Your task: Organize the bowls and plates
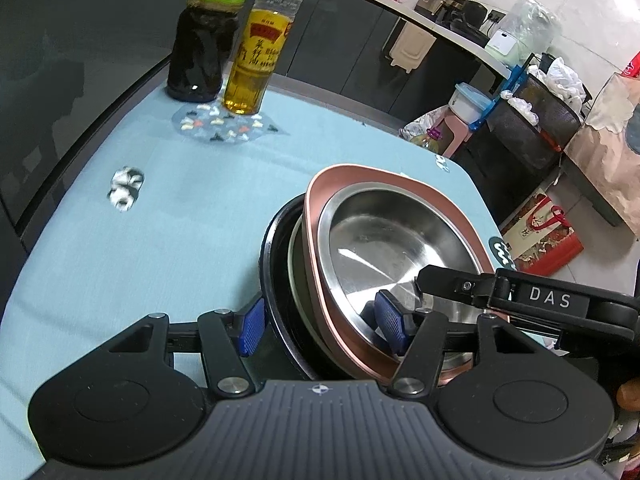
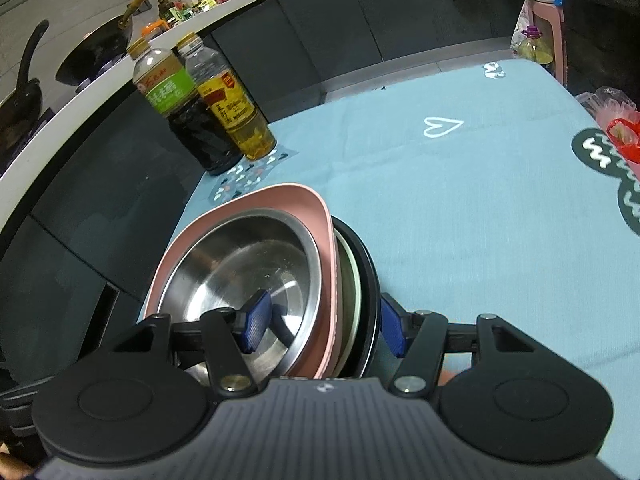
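Note:
A stack of dishes hangs between my two grippers over the blue tablecloth (image 1: 160, 208): a steel bowl (image 1: 392, 240) nested in a pink square plate (image 1: 320, 196), then a pale green plate (image 1: 295, 276) and a black plate (image 1: 274, 276) underneath. My left gripper (image 1: 320, 328) is shut on the stack's near edge, one blue pad outside the black plate and one inside the bowl. From the opposite side my right gripper (image 2: 324, 328) clamps the steel bowl (image 2: 240, 256), pink plate (image 2: 288, 196) and black plate (image 2: 371, 276) the same way.
A dark vinegar bottle (image 1: 200, 52) and a yellow oil bottle (image 1: 256, 60) stand together at the table's far corner. Dark cabinets and a white counter run behind. Bags and a pink stool (image 1: 452, 136) crowd the floor beyond the table's right edge.

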The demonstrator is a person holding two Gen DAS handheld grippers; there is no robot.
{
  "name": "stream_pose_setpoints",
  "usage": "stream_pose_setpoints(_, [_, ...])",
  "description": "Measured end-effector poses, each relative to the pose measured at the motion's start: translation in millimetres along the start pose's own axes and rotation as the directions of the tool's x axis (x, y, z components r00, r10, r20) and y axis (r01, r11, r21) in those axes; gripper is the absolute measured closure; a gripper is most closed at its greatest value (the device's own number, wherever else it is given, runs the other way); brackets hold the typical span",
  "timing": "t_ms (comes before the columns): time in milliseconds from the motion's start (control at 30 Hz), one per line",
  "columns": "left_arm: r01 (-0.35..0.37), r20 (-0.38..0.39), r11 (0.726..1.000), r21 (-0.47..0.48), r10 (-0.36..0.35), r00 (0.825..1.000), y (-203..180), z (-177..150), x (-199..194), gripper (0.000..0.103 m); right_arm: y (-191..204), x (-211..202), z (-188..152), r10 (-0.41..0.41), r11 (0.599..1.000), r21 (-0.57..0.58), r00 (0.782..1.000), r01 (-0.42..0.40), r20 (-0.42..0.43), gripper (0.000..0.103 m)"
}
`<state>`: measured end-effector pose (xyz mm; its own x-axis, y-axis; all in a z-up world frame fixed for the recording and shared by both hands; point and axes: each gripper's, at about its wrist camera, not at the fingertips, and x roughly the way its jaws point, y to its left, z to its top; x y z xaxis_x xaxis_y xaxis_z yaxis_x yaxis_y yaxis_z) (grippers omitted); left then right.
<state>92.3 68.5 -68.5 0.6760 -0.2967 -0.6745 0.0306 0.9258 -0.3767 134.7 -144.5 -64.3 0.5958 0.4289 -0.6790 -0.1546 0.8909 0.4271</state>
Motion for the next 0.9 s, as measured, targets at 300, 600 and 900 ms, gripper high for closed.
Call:
stream_pose_setpoints(300, [0.017,-0.002,1.0,0.011,-0.017,1.0,-6,33,28,0.048,-9,15,33,-0.025,1.0,0.017,1.0,0.025,0.01,0.057])
stream_pose_setpoints(600, [0.023,0.005,1.0,0.018,-0.023,1.0,-12,64,54,0.048,-17,30,64,-0.046,0.999,0.027,0.999,0.046,0.022,0.057])
stream_pose_setpoints(900, [0.022,0.011,1.0,0.021,-0.022,1.0,-14,85,81,0.048,-28,49,89,-0.05,0.997,0.054,0.999,0.049,0.018,0.057])
